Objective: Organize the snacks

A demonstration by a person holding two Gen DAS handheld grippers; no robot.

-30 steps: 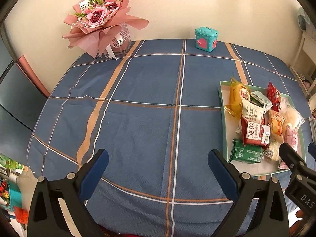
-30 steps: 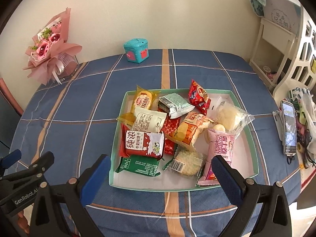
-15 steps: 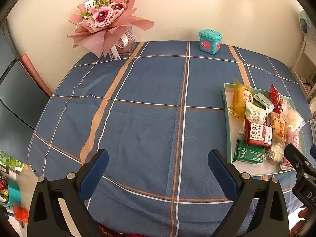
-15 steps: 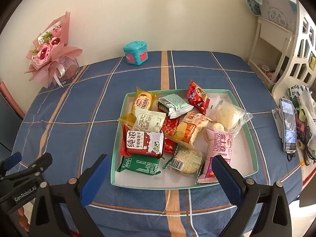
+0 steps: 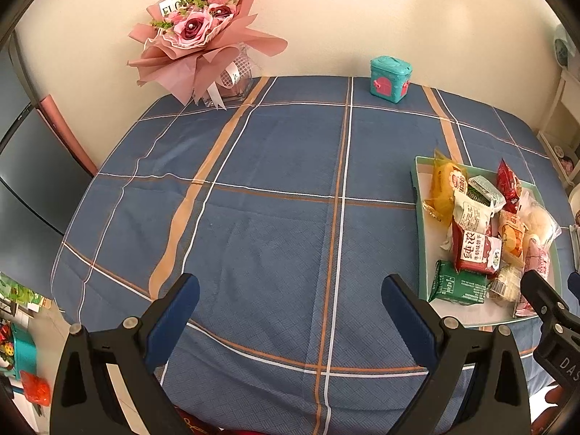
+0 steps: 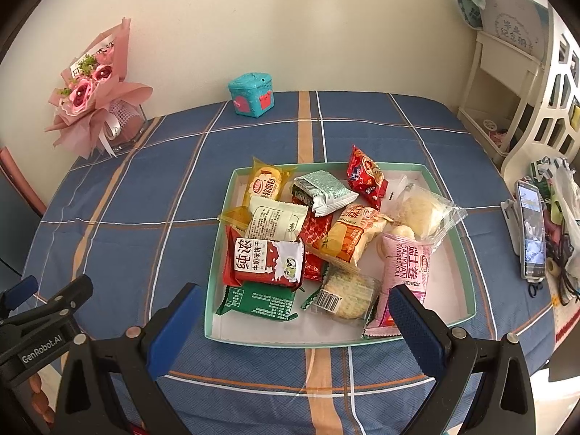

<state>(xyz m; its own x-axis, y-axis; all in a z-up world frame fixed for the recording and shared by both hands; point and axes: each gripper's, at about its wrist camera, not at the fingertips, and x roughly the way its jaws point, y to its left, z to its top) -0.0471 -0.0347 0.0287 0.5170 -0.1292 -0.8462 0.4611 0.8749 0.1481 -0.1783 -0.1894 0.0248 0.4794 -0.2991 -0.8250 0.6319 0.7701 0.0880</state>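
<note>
blue-padded jaws of the right gripper (image 6: 291,313) are spread wide and empty, held over the near edge of the tray (image 6: 467,279) of snacks (image 6: 268,261) on the desk (image 6: 145,195). the left gripper (image 5: 290,302) is likewise held wide open and empty over bare cloth, the tray lying to its right.

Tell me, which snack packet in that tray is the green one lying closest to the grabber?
The dark green packet at the tray's near left corner, just below the red-and-white milk biscuit packet. The other greenish wrapper is pale and lies farther back.
</note>
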